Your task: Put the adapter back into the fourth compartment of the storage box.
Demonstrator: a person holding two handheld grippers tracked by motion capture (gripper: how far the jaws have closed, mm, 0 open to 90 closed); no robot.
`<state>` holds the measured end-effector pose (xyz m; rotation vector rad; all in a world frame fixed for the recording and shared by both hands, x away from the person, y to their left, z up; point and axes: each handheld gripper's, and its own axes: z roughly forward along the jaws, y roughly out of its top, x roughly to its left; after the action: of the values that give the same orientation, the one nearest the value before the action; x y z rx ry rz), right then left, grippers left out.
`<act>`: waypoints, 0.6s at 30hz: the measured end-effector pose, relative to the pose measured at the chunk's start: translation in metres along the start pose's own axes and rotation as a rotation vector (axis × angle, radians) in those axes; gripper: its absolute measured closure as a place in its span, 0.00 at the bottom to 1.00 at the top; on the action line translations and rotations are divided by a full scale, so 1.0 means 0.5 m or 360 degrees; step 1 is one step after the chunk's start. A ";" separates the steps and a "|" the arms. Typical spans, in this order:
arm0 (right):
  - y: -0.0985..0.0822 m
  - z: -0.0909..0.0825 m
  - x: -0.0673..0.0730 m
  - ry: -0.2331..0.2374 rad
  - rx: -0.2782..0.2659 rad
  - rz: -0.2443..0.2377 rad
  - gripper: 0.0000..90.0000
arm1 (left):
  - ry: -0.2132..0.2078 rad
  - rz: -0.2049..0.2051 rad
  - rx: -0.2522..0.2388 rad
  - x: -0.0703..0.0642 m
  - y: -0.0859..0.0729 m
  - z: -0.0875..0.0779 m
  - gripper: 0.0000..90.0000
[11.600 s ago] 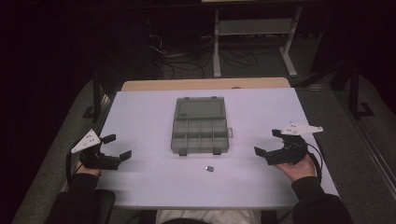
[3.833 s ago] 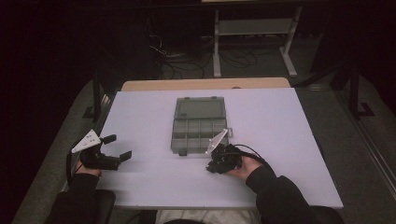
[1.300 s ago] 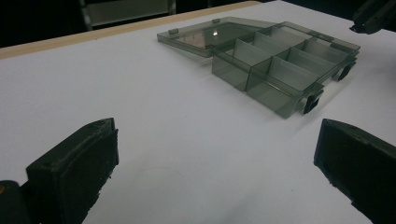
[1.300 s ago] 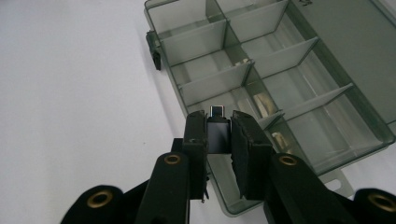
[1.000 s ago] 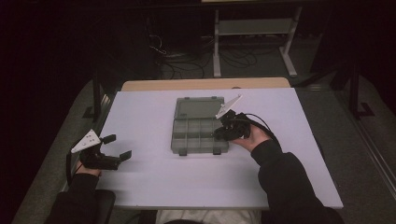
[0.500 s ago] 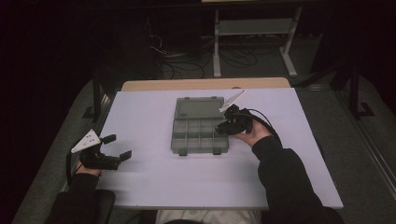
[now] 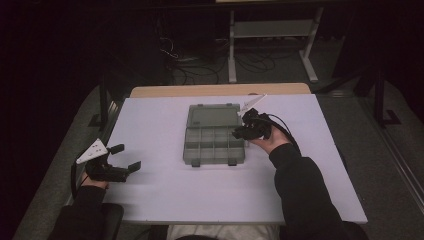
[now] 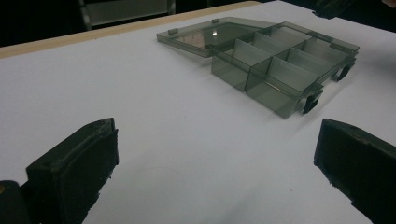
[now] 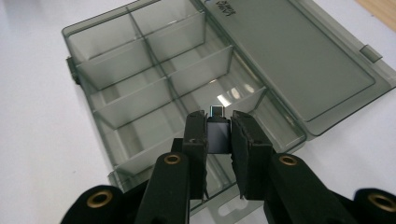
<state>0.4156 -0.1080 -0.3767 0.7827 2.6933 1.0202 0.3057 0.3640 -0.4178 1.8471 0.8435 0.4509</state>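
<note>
A dark room with cables and a metal stand on the floor lies beyond a white table with a wooden strip along its far edge. Near the table's middle sits a clear grey plastic box, its lid folded flat on the far side and its tray of small compartments on the near side.

The right gripper hovers over the right edge of the box, held by a hand in a dark sleeve. Its jaws are clamped on a small dark adapter with a metal plug end, which hangs above a compartment on the box's right side, next to the lid.

The left gripper rests at the near left of the table, well apart from the box, with its jaws wide apart and holding nothing.
</note>
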 end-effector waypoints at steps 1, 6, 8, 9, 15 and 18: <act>0.000 0.001 -0.002 -0.0004 -0.0003 0.0005 0.83 | 0.0000 0.0000 0.0001 0.000 0.000 0.000 0.00; -0.001 0.006 -0.008 -0.0019 -0.0011 0.0018 0.83 | 0.0000 0.0000 0.0000 0.000 0.000 0.000 0.00; -0.001 0.010 -0.011 -0.0035 -0.0014 0.0016 0.83 | 0.0000 -0.0001 0.0000 0.000 0.000 0.000 0.00; -0.001 0.011 -0.011 -0.0041 -0.0012 0.0017 0.83 | -0.0001 0.0000 0.0001 0.000 0.000 0.000 0.00; -0.001 0.017 -0.019 -0.0050 -0.0019 0.0036 0.83 | 0.0000 -0.0001 0.0000 0.000 0.000 0.000 0.00; -0.004 0.024 -0.026 -0.0053 -0.0012 0.0053 0.83 | -0.0002 -0.0002 -0.0001 0.000 0.000 0.000 0.00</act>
<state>0.4299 -0.1090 -0.3875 0.8381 2.6557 1.0144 0.3059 0.3641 -0.4179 1.8462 0.8436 0.4494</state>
